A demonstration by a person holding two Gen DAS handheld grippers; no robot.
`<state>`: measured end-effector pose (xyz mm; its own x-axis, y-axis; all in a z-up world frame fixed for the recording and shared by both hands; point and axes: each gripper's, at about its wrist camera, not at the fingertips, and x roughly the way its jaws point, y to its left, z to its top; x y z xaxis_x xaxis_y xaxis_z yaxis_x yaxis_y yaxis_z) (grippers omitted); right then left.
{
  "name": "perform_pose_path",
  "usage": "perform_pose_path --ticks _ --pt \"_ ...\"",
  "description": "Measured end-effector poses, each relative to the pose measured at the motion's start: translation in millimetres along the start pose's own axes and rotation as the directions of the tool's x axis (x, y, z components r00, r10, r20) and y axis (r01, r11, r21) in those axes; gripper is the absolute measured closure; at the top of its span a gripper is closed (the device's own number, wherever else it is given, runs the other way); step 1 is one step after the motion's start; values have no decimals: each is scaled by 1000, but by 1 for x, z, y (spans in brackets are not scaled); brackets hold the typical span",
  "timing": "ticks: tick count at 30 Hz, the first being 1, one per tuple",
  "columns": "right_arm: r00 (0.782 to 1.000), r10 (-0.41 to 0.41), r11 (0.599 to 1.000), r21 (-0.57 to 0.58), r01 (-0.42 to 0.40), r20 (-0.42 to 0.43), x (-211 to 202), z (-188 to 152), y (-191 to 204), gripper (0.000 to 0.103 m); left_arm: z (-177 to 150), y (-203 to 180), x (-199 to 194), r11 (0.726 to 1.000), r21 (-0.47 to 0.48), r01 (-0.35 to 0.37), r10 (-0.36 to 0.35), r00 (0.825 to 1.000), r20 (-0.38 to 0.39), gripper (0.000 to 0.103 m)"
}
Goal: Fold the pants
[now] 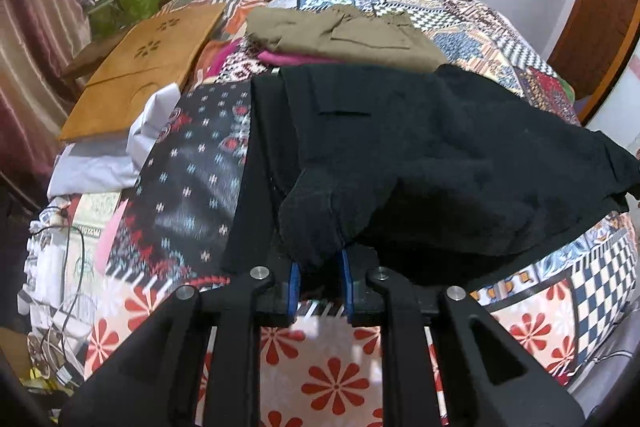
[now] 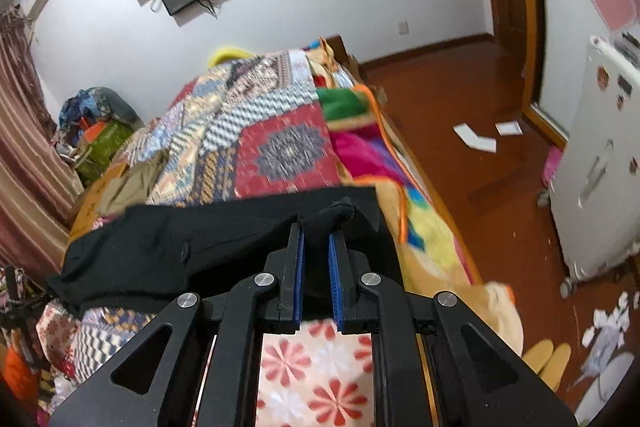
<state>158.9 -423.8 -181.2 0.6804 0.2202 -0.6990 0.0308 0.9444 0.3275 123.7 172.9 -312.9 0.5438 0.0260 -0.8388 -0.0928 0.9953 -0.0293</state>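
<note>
The black pants [image 1: 420,155] hang lifted above the patchwork bedspread [image 1: 460,11], stretched between both grippers. My left gripper [image 1: 320,259] is shut on one bunched corner of the pants, the cloth draping over its blue pads [image 1: 295,283]. In the right wrist view the same black pants [image 2: 180,239] spread to the left, and my right gripper [image 2: 317,239] is shut on another bunched corner that sticks up between its blue pads [image 2: 334,267]. A back pocket slit shows on the upper layer.
A folded olive garment [image 1: 344,31] lies on a pink one further up the bed. A wooden board [image 1: 144,67] and white cloth [image 1: 120,151] lie left. Cables [image 1: 60,291] sit at the bed's left edge. The floor, a white fridge [image 2: 600,163] and slippers [image 2: 548,355] are right.
</note>
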Motion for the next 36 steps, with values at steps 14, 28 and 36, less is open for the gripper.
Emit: perform_pose_path --ticks 14,28,36 --pt "987 -57 998 11 60 -153 19 -41 -29 92 -24 22 -12 995 -22 -94 92 994 -60 80" --pt "981 -116 993 -27 114 -157 -10 -32 -39 78 69 -54 -66 998 64 -25 20 996 88 72" --pt "995 -75 997 -2 75 -72 -14 11 -43 78 128 -172 -41 970 203 133 -155 984 93 65"
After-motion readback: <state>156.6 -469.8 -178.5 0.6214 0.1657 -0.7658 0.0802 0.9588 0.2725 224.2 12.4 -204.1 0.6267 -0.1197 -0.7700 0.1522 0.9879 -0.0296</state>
